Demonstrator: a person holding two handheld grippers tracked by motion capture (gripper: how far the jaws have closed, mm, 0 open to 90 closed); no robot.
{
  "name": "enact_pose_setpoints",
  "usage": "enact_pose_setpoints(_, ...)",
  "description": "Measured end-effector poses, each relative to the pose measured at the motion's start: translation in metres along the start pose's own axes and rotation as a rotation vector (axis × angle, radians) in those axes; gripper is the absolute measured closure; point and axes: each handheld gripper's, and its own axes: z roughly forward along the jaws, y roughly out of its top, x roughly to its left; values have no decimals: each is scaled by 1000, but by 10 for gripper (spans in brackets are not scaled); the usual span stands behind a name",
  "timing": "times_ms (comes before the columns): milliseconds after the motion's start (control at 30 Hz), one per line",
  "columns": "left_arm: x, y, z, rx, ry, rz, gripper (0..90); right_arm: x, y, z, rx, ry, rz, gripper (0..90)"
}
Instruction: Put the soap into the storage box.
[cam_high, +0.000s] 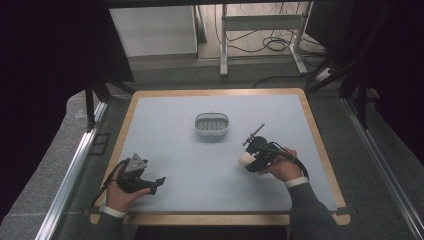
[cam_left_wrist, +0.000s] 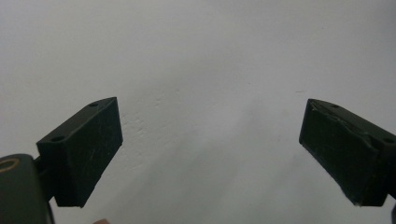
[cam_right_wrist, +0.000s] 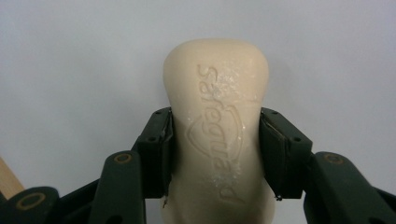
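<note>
- Cream-coloured oval soap bar with an embossed brand mark, pinched at its waist between the two black jaws of the right gripper; rounded end sticking out past the jaw tips, over the pale grey-blue table mat.
- In the high view, same soap bar seen as a pale lump at the front of the right gripper, right of the mat's centre, nearer the front edge than the back.
- Right hand wrapped around the gripper body, grey sleeve and white cuff behind it.
- Small grey oval soap dish with a ribbed floor, sitting near the mat's middle, well apart from the soap and farther from the person.
- Left gripper low at the front left of the mat, held by the left hand, grey three-cornered plate on top.
- Left gripper jaws spread wide, nothing between them, bare mat beneath.
- Light wooden table border framing the mat.
</note>
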Motion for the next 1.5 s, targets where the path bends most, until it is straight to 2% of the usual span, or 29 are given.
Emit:
enact_pose_setpoints(200, 1, -1, 0, 2, 1, -3, 65, -6, 18, -7, -44, 7, -23, 486)
enact_pose_setpoints(567, 1, -1, 0, 1, -1, -4, 65, -21, 48, -12, -83, 21, -47, 486)
enact_pose_setpoints(767, 0, -1, 1, 3, -1, -2, 65, -34, 62, -11, -85, 36, -46, 485)
enact_pose_setpoints(933, 0, 0, 1, 5, -3, -2, 65, -38, 71, -7, -74, 32, -68, 485)
enact_pose_setpoints(1033, 0, 0, 2, 8, -4, 1, 65, -42, 77, -5, -83, 69, -73, 485)
enact_pose_setpoints(1300, -1, 0, 3, 7, -4, 1, 65, -51, 92, 1, -83, 57, -59, 485)
enact_pose_setpoints(1500, -1, -1, 4, 9, -7, 1, 65, -57, 102, 6, -83, 47, -70, 485)
